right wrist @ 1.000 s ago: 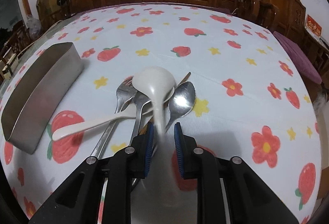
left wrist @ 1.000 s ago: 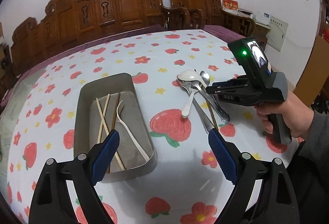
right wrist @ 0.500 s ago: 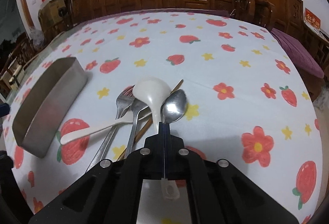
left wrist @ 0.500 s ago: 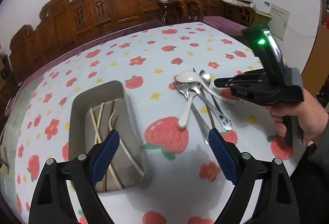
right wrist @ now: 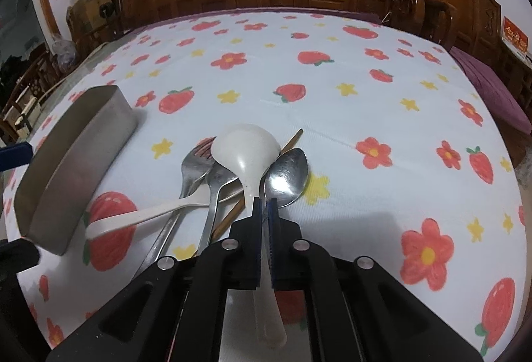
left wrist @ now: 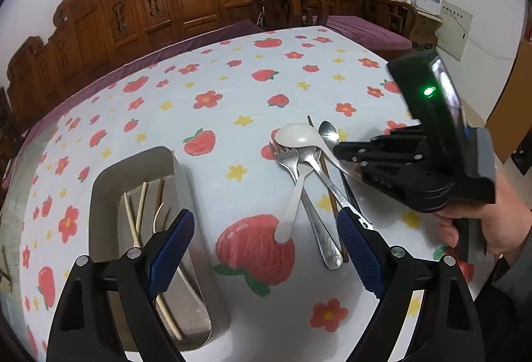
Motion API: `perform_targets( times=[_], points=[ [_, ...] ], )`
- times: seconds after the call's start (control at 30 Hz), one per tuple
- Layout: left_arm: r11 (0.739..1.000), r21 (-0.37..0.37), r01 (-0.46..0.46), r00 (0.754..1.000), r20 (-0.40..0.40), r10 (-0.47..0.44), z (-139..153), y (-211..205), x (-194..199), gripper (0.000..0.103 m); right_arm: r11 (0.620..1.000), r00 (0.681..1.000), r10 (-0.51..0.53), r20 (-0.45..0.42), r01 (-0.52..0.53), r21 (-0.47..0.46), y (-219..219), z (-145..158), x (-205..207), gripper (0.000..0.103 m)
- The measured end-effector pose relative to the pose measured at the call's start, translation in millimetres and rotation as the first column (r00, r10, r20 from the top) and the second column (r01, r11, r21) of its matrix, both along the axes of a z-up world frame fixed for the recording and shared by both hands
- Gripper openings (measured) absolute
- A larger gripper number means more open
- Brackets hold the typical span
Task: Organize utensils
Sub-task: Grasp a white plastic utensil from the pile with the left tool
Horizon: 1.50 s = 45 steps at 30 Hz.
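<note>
A white ladle-shaped spoon [right wrist: 247, 150] lies on top of a pile of utensils on the flowered tablecloth; it also shows in the left wrist view [left wrist: 296, 134]. My right gripper [right wrist: 264, 205] is shut on its handle; in the left wrist view that gripper [left wrist: 342, 150] reaches in from the right. The pile holds a metal fork [right wrist: 193, 162], metal spoons [right wrist: 287, 175], a white spoon [right wrist: 149, 215] and a brown chopstick [right wrist: 292, 139]. A metal tray [left wrist: 109, 175] at the left holds pale chopsticks [left wrist: 134, 215] and a white fork [left wrist: 161, 215]. My left gripper [left wrist: 262, 249] is open and empty above the cloth.
The tray's outer wall [right wrist: 73, 162] stands left of the pile in the right wrist view. Carved wooden chairs [left wrist: 199, 6] line the table's far edge. A purple cushion [right wrist: 492, 86] lies beyond the right edge.
My right gripper closed on the white ladle spoon's handle. My left gripper drew back and rose, so the tray and pile appear farther off.
</note>
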<state>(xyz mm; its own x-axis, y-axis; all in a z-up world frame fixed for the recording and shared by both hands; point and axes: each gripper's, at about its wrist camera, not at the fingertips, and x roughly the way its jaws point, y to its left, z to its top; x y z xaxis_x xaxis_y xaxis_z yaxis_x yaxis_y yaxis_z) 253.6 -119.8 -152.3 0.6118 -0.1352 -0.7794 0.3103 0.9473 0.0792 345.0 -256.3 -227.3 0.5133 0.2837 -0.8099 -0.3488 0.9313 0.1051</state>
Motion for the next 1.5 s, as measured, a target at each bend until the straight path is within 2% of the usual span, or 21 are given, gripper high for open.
perform_targets(
  times=[0.17, 0.4, 0.63, 0.77, 0.83, 1.03, 1.2, 1.27, 1.4, 1.5],
  points=[
    [1.0, 0.01, 0.001, 1.0, 0.01, -0.002, 4, -1, 0, 0.085, 1.0, 1.0, 0.023, -0.005, -0.023, -0.015, 8, -3, 1, 0.008],
    [1.0, 0.019, -0.005, 1.0, 0.01, 0.005, 5, 2, -2, 0.085, 0.998, 1.0, 0.026, 0.013, -0.026, 0.054, 9, 6, -1, 0.019],
    [1.0, 0.023, -0.007, 1.0, 0.011, 0.006, 6, 3, -2, 0.085, 0.999, 0.999, 0.036, -0.018, -0.036, 0.015, 16, -4, 2, 0.019],
    [1.0, 0.026, -0.004, 1.0, 0.013, 0.004, 6, 3, -1, 0.085, 0.999, 0.999, 0.047, -0.001, -0.047, -0.022, 24, -6, 1, 0.018],
    [1.0, 0.029, -0.004, 1.0, 0.01, 0.004, 5, 2, 1, 0.085, 0.999, 0.999, 0.043, -0.009, -0.043, -0.014, 23, -6, 2, 0.012],
    [0.999, 0.033, 0.009, 1.0, -0.023, -0.008, -2, -5, 11, 0.085, 0.999, 1.0, 0.011, 0.019, -0.012, 0.05, 3, 12, -1, 0.011],
    [0.999, 0.033, 0.031, 0.998, -0.064, -0.029, -12, -15, 25, 0.074, 0.993, 0.998, -0.051, 0.042, 0.046, 0.112, -23, 25, -2, 0.011],
    [0.999, 0.036, 0.039, 0.996, -0.086, -0.035, -17, -20, 34, 0.065, 0.991, 0.997, -0.065, 0.039, 0.06, 0.119, -30, 26, -2, 0.011],
    [0.997, 0.049, 0.065, 0.991, -0.123, -0.058, -27, -31, 48, 0.06, 0.989, 0.996, -0.083, 0.038, 0.078, 0.126, -37, 26, -2, 0.011],
    [0.994, 0.065, 0.084, 0.984, -0.161, -0.073, -38, -38, 56, 0.051, 0.988, 0.995, -0.085, 0.042, 0.079, 0.131, -38, 27, -3, 0.011]
  ],
)
